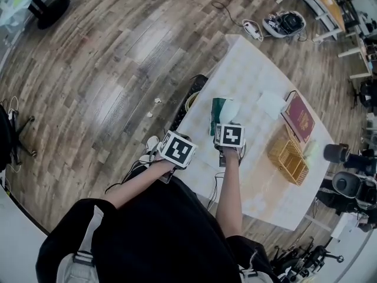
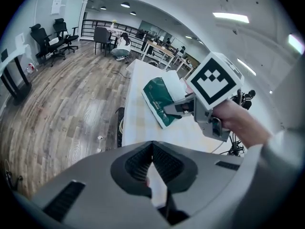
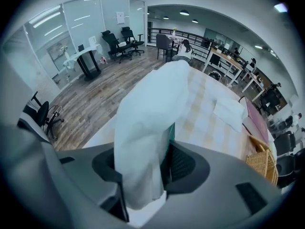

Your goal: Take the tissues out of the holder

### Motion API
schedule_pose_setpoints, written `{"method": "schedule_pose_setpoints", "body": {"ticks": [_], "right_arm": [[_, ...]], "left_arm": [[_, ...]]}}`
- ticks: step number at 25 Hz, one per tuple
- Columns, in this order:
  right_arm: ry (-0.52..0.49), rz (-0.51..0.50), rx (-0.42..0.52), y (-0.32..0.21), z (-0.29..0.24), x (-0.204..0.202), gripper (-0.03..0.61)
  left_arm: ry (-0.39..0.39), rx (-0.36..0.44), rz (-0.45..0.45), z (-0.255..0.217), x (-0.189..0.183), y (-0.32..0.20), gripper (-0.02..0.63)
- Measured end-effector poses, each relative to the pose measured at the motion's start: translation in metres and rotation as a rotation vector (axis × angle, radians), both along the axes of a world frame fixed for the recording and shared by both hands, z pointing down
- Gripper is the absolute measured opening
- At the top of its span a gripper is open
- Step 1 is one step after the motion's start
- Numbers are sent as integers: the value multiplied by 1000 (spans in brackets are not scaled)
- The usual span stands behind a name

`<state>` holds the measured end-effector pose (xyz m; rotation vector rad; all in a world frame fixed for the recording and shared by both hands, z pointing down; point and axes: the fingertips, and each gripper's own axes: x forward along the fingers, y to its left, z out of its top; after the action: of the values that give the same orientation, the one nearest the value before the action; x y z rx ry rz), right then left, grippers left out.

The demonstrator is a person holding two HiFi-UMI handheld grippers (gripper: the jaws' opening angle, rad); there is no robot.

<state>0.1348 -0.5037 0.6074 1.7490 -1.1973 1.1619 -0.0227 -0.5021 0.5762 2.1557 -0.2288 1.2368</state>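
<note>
Your right tool (image 3: 145, 171) pinches the soft white tissue (image 3: 150, 109); pull it steadily clear of the green plastic holder (image 2: 158, 101) just ahead. Your left tool (image 2: 152, 149) sits pressed together.

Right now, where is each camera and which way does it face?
Head view: on the person's head, facing steeply down at the table; both forearms show.
Left gripper view: on the left gripper, facing across the table; right hand shows.
Right gripper view: on the right gripper, facing past its held tissue.
Head and left gripper views share the green pack.
</note>
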Motion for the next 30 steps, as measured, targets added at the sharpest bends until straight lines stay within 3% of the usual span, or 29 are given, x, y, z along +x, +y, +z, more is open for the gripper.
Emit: {"method": "schedule_pose_setpoints", "body": {"ticks": [7, 12, 19, 21, 24, 30], "right_arm": [[33, -4, 27, -1, 0, -5, 244], [-18, 20, 158, 3, -15, -9, 304], [-12, 102, 293, 51, -65, -14, 302], [-50, 125, 324, 66, -73, -23, 252], [-80, 147, 339, 85, -76, -36, 42], [-178, 138, 311, 104, -56, -65, 12]], "left_arm": [[3, -18, 29, 1, -3, -4, 8], [9, -13, 59, -1, 4, 2, 9], [14, 4, 86, -4, 17, 22, 9], [15, 12, 91, -4, 22, 29, 9], [15, 42, 98, -5, 29, 38, 8], [3, 60, 120, -5, 38, 64, 9]]}}
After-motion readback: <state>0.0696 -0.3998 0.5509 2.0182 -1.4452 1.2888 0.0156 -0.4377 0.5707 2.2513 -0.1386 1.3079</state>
